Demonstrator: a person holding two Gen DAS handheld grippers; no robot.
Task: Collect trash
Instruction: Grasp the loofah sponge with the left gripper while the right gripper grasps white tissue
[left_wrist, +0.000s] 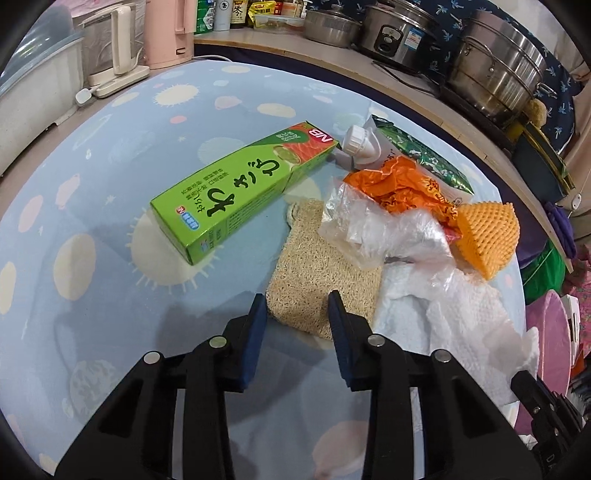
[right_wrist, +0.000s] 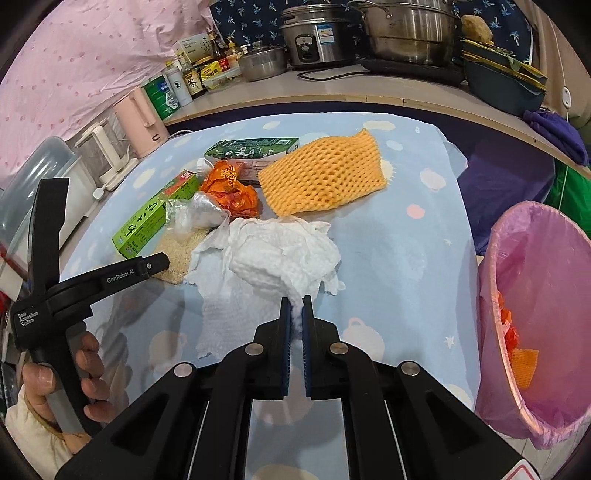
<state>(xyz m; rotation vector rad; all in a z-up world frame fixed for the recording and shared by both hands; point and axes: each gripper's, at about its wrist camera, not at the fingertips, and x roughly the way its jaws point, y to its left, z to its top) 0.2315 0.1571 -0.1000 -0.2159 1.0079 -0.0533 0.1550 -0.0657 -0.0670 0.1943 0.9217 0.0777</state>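
Note:
Trash lies on the blue patterned tablecloth (right_wrist: 406, 229): a green box (left_wrist: 236, 192), a beige loofah pad (left_wrist: 317, 280), clear plastic (left_wrist: 373, 229), an orange wrapper (left_wrist: 399, 184), an orange foam net (right_wrist: 325, 177), a green-and-white carton (left_wrist: 406, 155) and crumpled white paper towel (right_wrist: 280, 254). My right gripper (right_wrist: 296, 302) is shut on the near edge of the paper towel. My left gripper (left_wrist: 297, 301) is open, its fingers either side of the loofah pad's near end. A pink-lined bin (right_wrist: 535, 317) stands at the right, holding orange scraps.
A wooden shelf (right_wrist: 332, 96) behind the table carries pots, a rice cooker and bottles. A kettle (left_wrist: 118, 48) and a pink jug (left_wrist: 166, 33) stand at the far left. A clear storage box (left_wrist: 33, 103) sits at the left edge.

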